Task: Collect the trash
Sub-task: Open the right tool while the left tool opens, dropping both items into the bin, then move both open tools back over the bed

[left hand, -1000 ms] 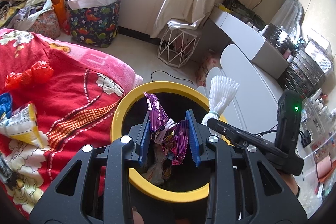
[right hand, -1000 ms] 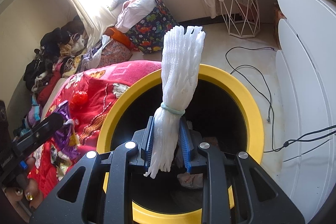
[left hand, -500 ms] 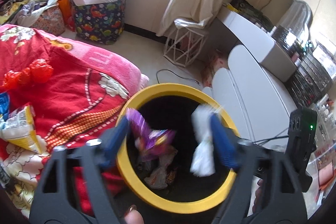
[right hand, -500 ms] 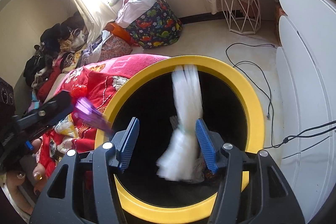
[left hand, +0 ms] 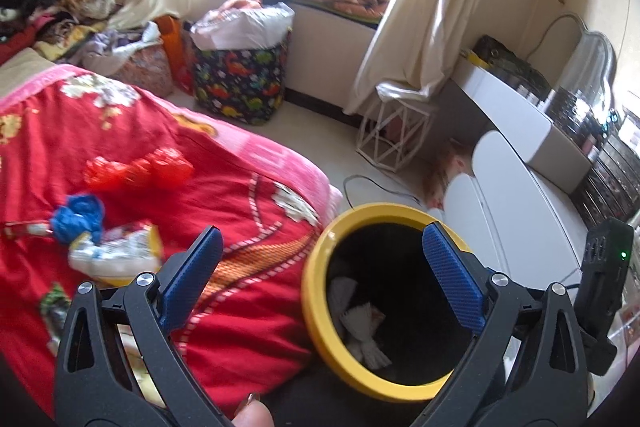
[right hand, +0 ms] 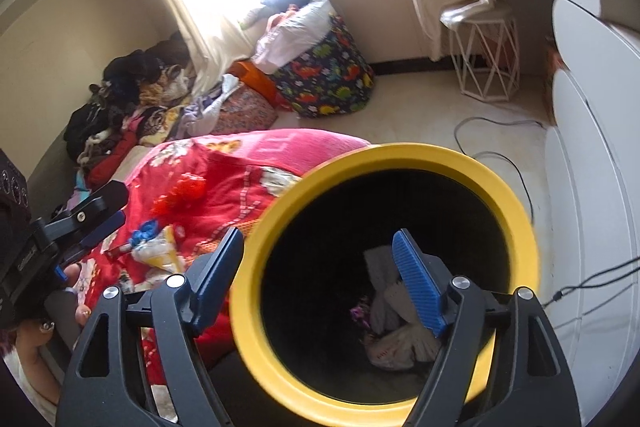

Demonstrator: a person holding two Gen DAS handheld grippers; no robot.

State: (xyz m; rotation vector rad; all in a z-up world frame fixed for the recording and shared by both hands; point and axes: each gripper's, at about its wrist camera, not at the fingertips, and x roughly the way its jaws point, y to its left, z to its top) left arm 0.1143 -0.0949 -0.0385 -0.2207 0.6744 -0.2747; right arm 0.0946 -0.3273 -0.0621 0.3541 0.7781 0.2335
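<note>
While both tools, left (left hand: 320,259) and right (right hand: 318,259), gape empty, red bed (left hand: 224,199) holds wrappers (left hand: 116,255); bin (right hand: 516,211) contents murky.

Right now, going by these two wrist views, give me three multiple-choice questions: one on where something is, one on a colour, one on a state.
1. Where does the red crumpled plastic bag lie?
A on the red floral blanket
B inside the bin
C on the floor

2. What colour is the rim of the round black trash bin?
A blue
B yellow
C white

3. How is the left hand-held gripper?
A shut on a wrapper
B open and empty
C shut on nothing

Answers: 1 A, it rests on the blanket beside the bin; 2 B, the ring is yellow; 3 B, its blue pads stand wide apart.
</note>
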